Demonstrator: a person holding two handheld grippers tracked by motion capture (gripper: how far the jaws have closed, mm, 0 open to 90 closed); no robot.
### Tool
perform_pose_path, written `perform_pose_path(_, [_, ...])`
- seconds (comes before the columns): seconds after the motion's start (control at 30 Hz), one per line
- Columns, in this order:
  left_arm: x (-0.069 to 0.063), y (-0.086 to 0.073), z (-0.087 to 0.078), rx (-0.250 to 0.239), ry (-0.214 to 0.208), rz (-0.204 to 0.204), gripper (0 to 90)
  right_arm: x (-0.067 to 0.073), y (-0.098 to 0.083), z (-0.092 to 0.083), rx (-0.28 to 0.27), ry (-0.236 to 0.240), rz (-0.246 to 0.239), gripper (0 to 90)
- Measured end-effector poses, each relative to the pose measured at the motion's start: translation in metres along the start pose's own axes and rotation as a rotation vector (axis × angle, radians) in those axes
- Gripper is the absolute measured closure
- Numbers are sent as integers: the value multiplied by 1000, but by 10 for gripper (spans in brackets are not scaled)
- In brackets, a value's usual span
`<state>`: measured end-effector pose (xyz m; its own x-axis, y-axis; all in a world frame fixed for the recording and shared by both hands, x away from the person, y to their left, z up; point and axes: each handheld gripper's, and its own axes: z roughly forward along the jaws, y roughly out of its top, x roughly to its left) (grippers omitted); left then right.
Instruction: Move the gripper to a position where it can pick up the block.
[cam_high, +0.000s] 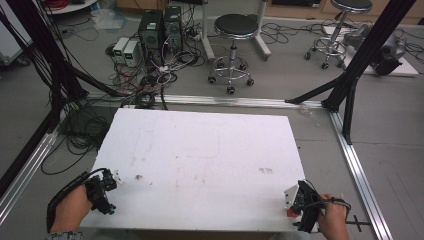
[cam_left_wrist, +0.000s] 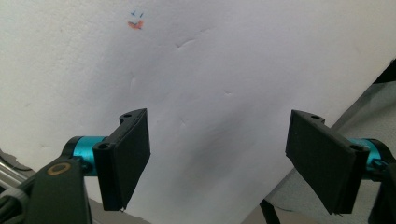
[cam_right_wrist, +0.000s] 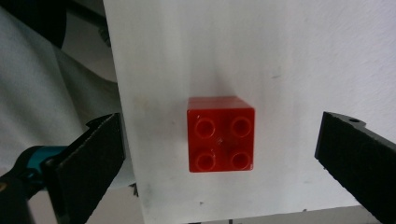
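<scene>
— Both tongs are spread wide, as we read it. Our right gripper (cam_right_wrist: 219, 154) has its two black jaws standing far apart with nothing pinched, and the small red square plastic building brick with four round studs (cam_right_wrist: 221, 134) sits squarely between them, touching neither. Our left gripper (cam_left_wrist: 217, 158) is just as open, over a bare part of the white foam-like table board (cam_left_wrist: 233, 70).

— Agreed. From above, the right gripper (cam_high: 306, 204) sits at the near right corner of the board and the left gripper (cam_high: 101, 190) at the near left, well apart. How do we think the brick will handle?

— We judge it light, rigid and hard, with smooth glossy sides that could slip a little under the flat pads. Not fragile. We would close on two opposite flat side walls, low on the body rather than on the studs.

— And its direction?

— Studs face up toward the camera, so it stands upright on its base. It looks square from above, so we see no real long axis; its sides run nearly parallel to the jaw faces, which suits a straight pinch. It lies close to the board's near edge.
</scene>
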<state>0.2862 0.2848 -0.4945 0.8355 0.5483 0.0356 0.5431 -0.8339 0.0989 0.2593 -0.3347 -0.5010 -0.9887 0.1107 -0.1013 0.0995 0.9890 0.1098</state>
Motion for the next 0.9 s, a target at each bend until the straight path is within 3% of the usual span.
perform_pose_path(0.2, [0,1,0,0,0,4,222,0,-1,7,25,13,7,8])
perform_pose_path(0.37, [-1,1,0,-1,2,4,222,-1,2,19,97,40,-26,8])
perform_pose_path(0.9, [-1,1,1,-5,-1,1,222,-2,10,23,108,58,-63,9])
